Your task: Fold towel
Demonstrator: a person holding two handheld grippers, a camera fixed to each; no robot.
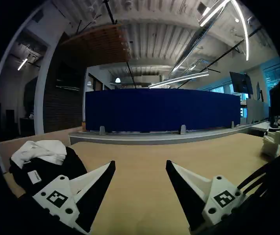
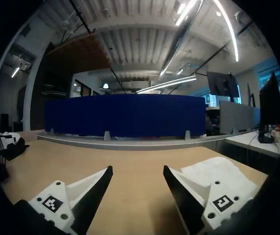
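A white towel point(image 2: 222, 167) lies flat on the wooden table point(image 2: 140, 156) at the right of the right gripper view, just behind the right finger and near the table's right edge. My right gripper point(image 2: 138, 167) is open over bare wood, with nothing between its fingers. In the left gripper view, white folded cloth point(image 1: 272, 143) sits at the far right edge of the table point(image 1: 147, 156). My left gripper point(image 1: 140, 162) is also open and empty, low over the tabletop.
A heap of black and white fabric point(image 1: 42, 162) lies close to the left finger; it also appears far left as the fabric heap point(image 2: 10, 144). A blue partition point(image 1: 159, 109) runs along the table's far edge. A monitor point(image 2: 271, 105) stands on the neighbouring desk at right.
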